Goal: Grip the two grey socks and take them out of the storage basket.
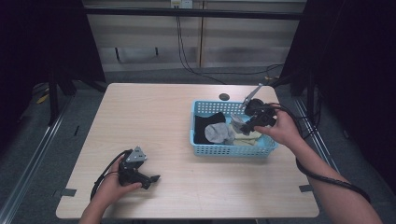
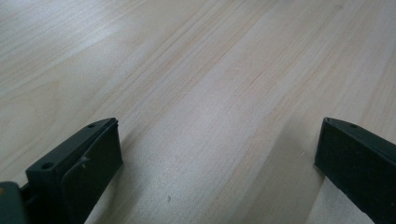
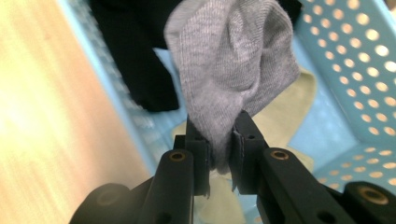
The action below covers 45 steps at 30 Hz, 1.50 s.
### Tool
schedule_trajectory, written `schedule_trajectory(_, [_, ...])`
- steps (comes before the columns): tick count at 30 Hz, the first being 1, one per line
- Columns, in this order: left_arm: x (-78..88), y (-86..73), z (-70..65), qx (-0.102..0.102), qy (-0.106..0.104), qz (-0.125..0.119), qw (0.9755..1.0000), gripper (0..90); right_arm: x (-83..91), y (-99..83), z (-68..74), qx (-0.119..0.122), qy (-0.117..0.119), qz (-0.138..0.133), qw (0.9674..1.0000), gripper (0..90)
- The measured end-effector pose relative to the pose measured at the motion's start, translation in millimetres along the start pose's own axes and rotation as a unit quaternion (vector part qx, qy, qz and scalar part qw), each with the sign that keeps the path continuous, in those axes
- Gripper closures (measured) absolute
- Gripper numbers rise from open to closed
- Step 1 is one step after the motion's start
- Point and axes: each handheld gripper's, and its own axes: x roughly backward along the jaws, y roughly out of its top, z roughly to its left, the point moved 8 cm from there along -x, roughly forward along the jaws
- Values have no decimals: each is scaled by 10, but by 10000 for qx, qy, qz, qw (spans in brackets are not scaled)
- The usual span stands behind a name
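The table (image 1: 177, 121) has much free wood at the left and centre of the high view, and there the left gripper (image 1: 152, 178) rests low at the lower left with its jaws wide apart and nothing between them. The blue basket (image 1: 233, 150) stands at the right part, close to the right edge. Inside it the right gripper (image 3: 219, 154) has its jaws closed on a grey sock (image 3: 233, 60), which hangs as a bunch over a black cloth (image 3: 135, 56) and a cream cloth (image 3: 285, 116), with the basket walls near on both sides; its long axis I cannot tell.

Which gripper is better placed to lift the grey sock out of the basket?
Right. The right gripper is over the blue basket with its jaws shut on the grey sock. The left gripper is open above bare table, far from the basket.
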Motion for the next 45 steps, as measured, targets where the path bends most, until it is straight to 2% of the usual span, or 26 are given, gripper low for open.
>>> schedule_trajectory(9, [3, -3, 4, -38, -6, 28, 10000, 0, 123, 42, 240, 288, 94, -91, 9995, 795])
schedule_trajectory(19, [3, -3, 4, -38, -6, 27, 10000, 0, 196, 123, 578, 756, 256, -224, 9966, 794])
schedule_trajectory(23, [3, -3, 4, -39, -5, 28, 10000, 0, 197, 145, 733, 869, 378, -294, 9951, 794])
schedule_trajectory(29, [4, -4, 4, -38, -4, 30, 10000, 0, 126, 152, 943, 1075, 521, -246, 9925, 792])
schedule_trajectory(30, [4, -4, 4, -38, -4, 30, 10000, 0, 126, 152, 943, 1075, 521, -246, 9925, 792])
schedule_trajectory(31, [4, -4, 4, -37, -5, 29, 10000, 0, 89, 152, 1006, 1171, 555, -209, 9913, 791])
schedule_trajectory(37, [4, -3, 4, -40, -6, 28, 10000, 0, -31, 152, 1190, 1369, 709, -126, 9880, 789])
schedule_trajectory(40, [4, -4, 4, -39, -4, 31, 10000, 0, -115, 153, 1259, 1485, 769, -99, 9859, 787])
schedule_trajectory(42, [3, -3, 3, -38, -9, 24, 10000, 0, -162, 145, 1301, 1463, 806, -34, 9859, 786])
schedule_trajectory(45, [3, -3, 4, -38, -7, 26, 10000, 0, -242, 143, 1354, 1541, 856, 3, 9843, 782])
